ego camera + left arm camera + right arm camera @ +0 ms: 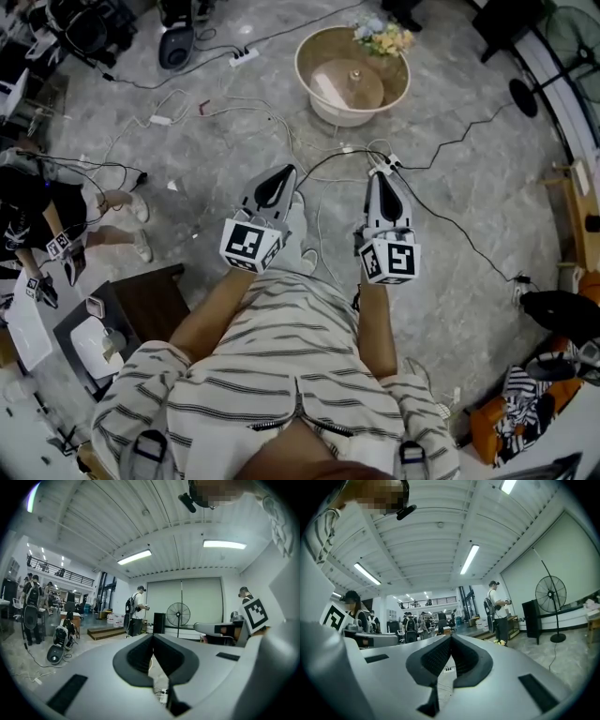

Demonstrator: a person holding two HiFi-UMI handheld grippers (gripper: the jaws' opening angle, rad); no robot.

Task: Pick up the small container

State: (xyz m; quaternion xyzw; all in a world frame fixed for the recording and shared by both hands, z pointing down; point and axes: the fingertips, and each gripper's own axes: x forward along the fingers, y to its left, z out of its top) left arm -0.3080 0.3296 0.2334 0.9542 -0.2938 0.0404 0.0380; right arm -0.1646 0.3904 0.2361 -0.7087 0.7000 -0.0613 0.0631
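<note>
I stand on a grey stone floor and hold both grippers out at waist height, in the head view. My left gripper (285, 172) is shut with nothing between its jaws; its own view shows the left gripper (153, 635) pointing level across a large hall. My right gripper (378, 174) is also shut and empty, and the right gripper (451, 637) likewise looks across the hall. Ahead on the floor stands a round beige basin (319, 45) holding a round tan lid (349, 86) and a bunch of flowers (382, 38). I cannot pick out a small container with certainty.
Cables and a power strip (384, 166) lie on the floor under the grippers. A dark low table (155, 298) stands at the lower left, bags (561, 312) at the right. A standing fan (551, 595) and several people are in the hall.
</note>
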